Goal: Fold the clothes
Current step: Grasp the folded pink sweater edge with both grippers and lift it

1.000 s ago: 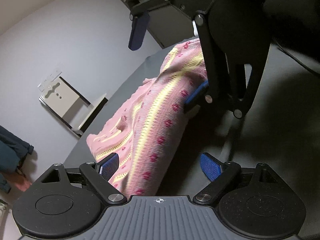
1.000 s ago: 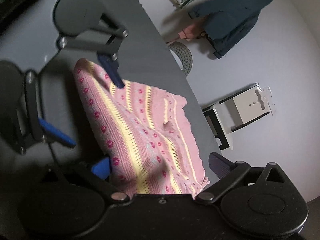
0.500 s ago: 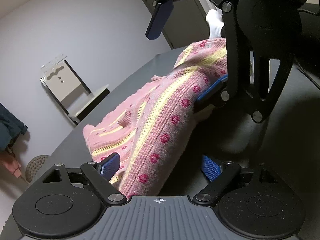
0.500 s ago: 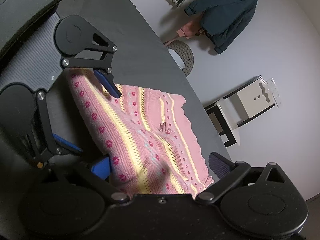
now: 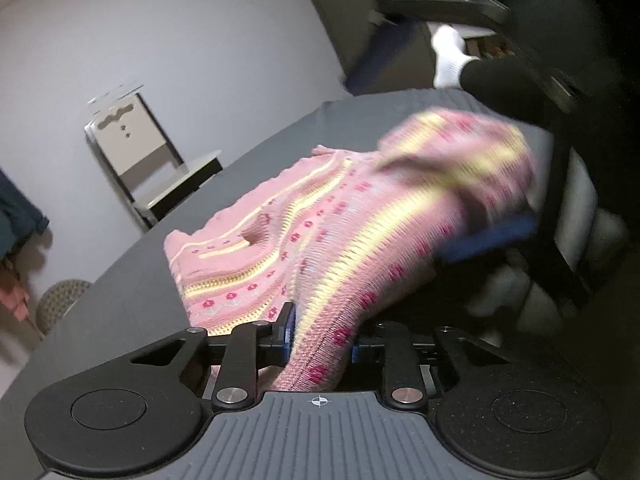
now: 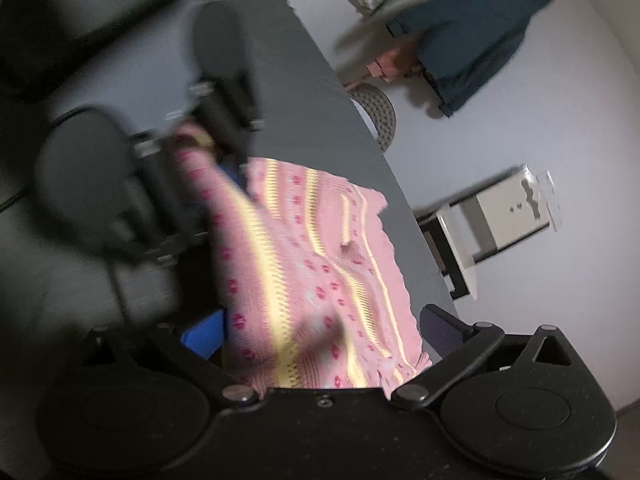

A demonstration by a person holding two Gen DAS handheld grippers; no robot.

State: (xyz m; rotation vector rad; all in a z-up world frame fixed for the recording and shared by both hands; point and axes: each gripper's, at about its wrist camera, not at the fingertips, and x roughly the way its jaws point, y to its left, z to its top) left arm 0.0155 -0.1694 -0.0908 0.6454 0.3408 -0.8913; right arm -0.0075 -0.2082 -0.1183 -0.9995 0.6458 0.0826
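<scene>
Dark grey tabletop fills most of both views, far edge curved. One pink knitted garment with yellow stripes and magenta flower dots lies on it, long axis running from left gripper away toward right gripper; near edge lifted off the table. Left gripper clenched on a fold of the knit, blue pads mostly hidden by fabric. Right gripper jaws spread wide, cloth lying between them, one blue pad showing; its image in the left wrist view is motion-blurred. One beige chair beyond the table, one dark blue jacket on the wall.
</scene>
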